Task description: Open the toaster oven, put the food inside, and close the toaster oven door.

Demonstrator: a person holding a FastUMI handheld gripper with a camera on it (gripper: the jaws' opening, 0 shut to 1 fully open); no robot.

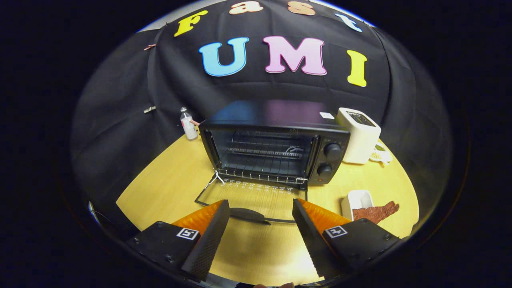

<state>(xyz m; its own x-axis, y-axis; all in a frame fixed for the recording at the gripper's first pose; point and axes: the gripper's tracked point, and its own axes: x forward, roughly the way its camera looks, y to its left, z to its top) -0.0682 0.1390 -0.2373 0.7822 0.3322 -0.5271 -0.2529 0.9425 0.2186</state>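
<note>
The black boxy toaster oven (276, 146) stands near the middle of the light wooden surface (168, 180), straight ahead of the tool (261, 212), with its glass door (256, 196) folded all the way down so that it lies flat on the wood toward the fingers. The door's dark curved handle (250, 215) sits in the gap between the two fingertips, which stand wide apart and released, pressing on nothing. Inside the open cavity a wire rack (268, 158) spans the width, and two round black knobs (331, 150) sit one above the other on the panel beside the cavity. The food, a flat reddish-brown strip of dried meat (376, 212), lies on the wood well off to the side of the oven, just beyond one finger and touching or just beside a small white rectangular dish (356, 200). Bare wood lies open on the far side of the door and ahead of the other finger, giving room there, while the dish side is more crowded. A white boxy appliance (360, 136) stands just beside the oven's knob side, and a small clear bottle with a white label (188, 125) stands near the opposite rear corner. Black cloth closes in the booth behind the surface.
</note>
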